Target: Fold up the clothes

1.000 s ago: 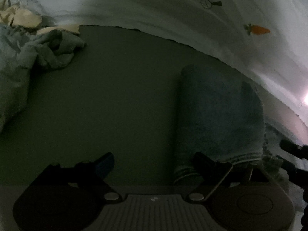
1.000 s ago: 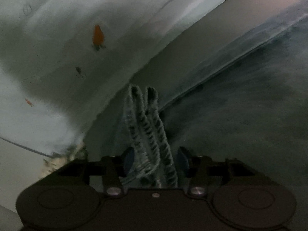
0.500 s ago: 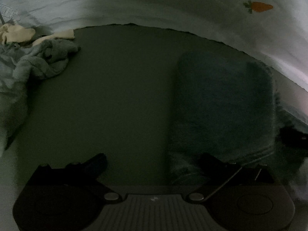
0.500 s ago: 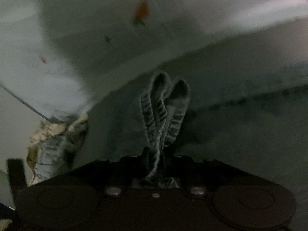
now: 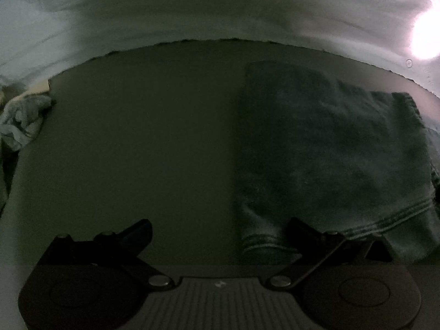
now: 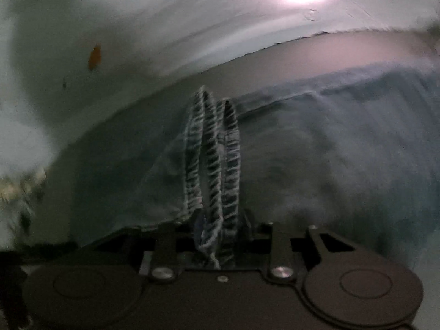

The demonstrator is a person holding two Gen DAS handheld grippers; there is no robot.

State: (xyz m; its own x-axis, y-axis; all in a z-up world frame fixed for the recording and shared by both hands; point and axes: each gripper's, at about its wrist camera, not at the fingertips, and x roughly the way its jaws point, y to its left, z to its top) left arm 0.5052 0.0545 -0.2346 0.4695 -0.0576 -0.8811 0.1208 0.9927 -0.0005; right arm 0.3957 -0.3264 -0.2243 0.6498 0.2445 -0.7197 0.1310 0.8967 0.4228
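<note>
We're pinching the towel (image 6: 343, 151) hem in the right tongs (image 6: 213, 220); left tongs (image 5: 217, 229) are hanging wide apart. If that thin hem slips, the fold's probably flopping open.

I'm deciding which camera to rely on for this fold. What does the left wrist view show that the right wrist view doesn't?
Only the left wrist view shows the left gripper, wide open and empty, and the towel's whole folded shape on the mat.

Only the right wrist view shows the right gripper shut on the towel's bunched striped edge.

Both show the towel, the mat, the white sheet and crumpled clothes at left.
</note>
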